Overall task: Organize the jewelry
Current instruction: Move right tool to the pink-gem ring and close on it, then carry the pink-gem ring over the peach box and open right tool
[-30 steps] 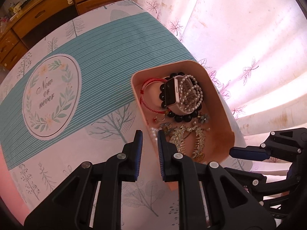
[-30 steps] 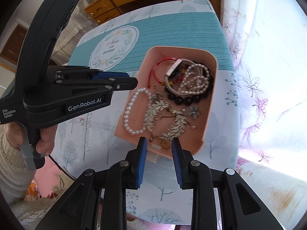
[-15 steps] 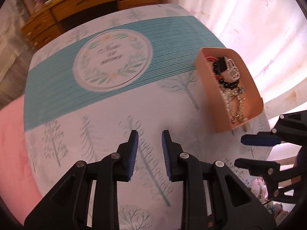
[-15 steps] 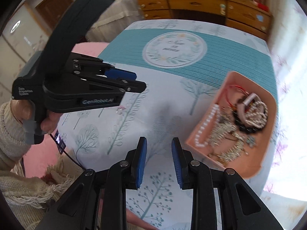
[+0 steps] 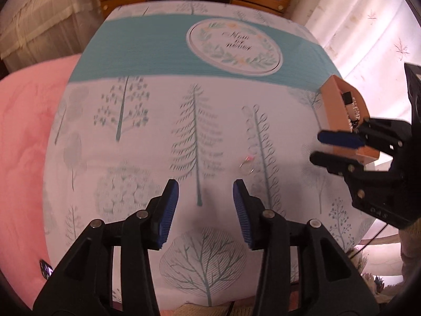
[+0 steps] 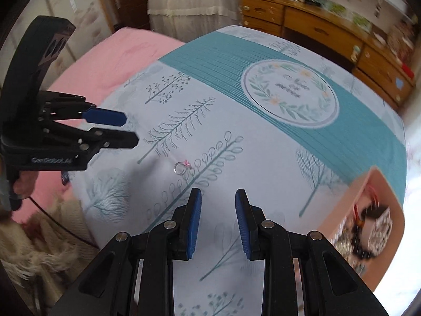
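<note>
**One little ring left out on the cloth**

A small silver ring (image 6: 181, 168) with a pink bit on top lies by itself on the tablecloth (image 5: 158, 137), on the tree pictures. It looks like the last piece not put away yet.

The pink box (image 6: 379, 184) sits at the far right side of the table, well apart from the ring. It already holds beads, red string and shiny chains, so that is likely where the ring should go.

The left gripper (image 5: 202, 208) hangs above the cloth with its blue fingers (image 5: 168, 210) wide apart and nothing between them. The ring is just ahead of it, a bit to the right. Being spread this wide makes sense, so it can come down around a tiny thing.

The right gripper (image 6: 217, 221) is also spread apart and holds nothing. The ring lies a little ahead and to its left. Either one could reach it.

The ring is thin and flat on soft cloth, so it may slip away when pinched.
</note>
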`<action>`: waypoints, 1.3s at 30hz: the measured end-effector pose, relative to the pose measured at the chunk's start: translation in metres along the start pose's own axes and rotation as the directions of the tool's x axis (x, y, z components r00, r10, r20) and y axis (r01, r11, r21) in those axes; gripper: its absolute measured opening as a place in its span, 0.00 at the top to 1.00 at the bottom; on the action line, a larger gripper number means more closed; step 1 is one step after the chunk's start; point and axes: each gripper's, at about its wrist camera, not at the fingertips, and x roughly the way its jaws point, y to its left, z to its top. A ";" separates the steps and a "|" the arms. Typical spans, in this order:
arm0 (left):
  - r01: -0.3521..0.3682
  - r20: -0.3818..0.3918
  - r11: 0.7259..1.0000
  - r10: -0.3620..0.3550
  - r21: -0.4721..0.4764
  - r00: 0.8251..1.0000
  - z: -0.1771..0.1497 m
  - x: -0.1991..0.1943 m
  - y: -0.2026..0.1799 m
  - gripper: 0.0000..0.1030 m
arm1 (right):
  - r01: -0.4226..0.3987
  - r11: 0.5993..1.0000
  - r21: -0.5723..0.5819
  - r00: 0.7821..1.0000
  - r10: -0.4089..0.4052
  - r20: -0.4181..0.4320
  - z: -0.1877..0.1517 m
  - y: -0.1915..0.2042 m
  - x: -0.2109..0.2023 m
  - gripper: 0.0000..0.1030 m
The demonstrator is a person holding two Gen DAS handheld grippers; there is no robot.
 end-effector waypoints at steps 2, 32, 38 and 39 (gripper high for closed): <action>0.003 -0.021 1.000 -0.003 -0.029 1.000 -0.006 0.008 0.008 0.61 | 0.012 0.996 -0.087 1.000 -0.014 -0.020 0.008 0.007 0.017 0.74; 0.067 -0.040 0.986 -0.074 -0.155 0.996 -0.015 0.026 0.044 0.61 | -0.107 0.933 -0.343 0.989 0.065 -0.131 0.048 0.048 0.101 0.80; 0.077 -0.033 0.986 -0.083 -0.149 0.996 -0.015 0.025 0.042 0.61 | -0.118 0.945 -0.304 0.987 0.079 -0.137 0.046 0.047 0.099 0.90; 0.078 -0.030 0.986 -0.083 -0.148 0.996 -0.016 0.024 0.042 0.61 | -0.117 0.947 -0.300 0.987 0.078 -0.137 0.045 0.047 0.099 0.90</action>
